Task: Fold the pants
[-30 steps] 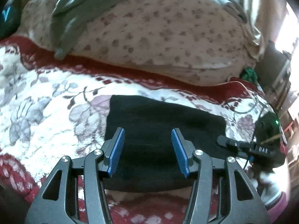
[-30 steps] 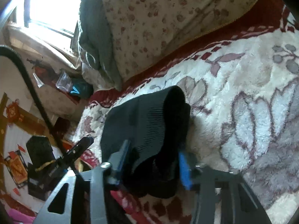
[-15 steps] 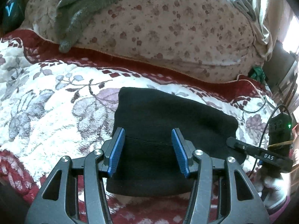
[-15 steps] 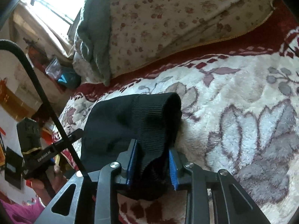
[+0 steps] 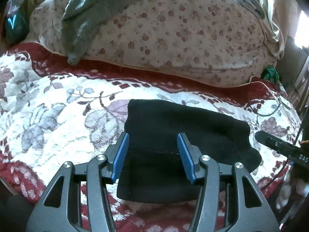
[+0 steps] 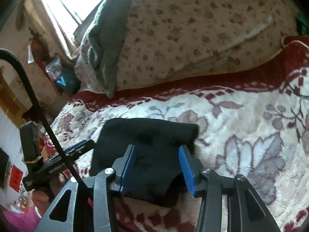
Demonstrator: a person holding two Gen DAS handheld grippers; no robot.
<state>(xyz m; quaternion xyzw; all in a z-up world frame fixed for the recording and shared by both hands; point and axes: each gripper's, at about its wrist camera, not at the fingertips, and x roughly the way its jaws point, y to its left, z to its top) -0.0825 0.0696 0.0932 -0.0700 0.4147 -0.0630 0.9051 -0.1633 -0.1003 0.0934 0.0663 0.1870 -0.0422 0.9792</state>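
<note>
The folded black pants [image 5: 173, 135] lay on the floral bed blanket [image 5: 58, 116]. The left hand-held gripper [image 5: 152, 152] hung over them, jaws wide, gripping nothing. The right hand-held gripper [image 6: 157, 166] was opening, pants between its pads [image 6: 186, 170] but unclamped.

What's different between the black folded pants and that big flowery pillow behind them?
The pants are plain black; the pillow is cream with small reddish flowers. The pants lie flat and folded into a small block; the pillow is plump and much larger. The pants sit near the front edge of the blanket; the pillow lies at its far side with a grey cloth draped over it. Both rest on the blanket.
</note>
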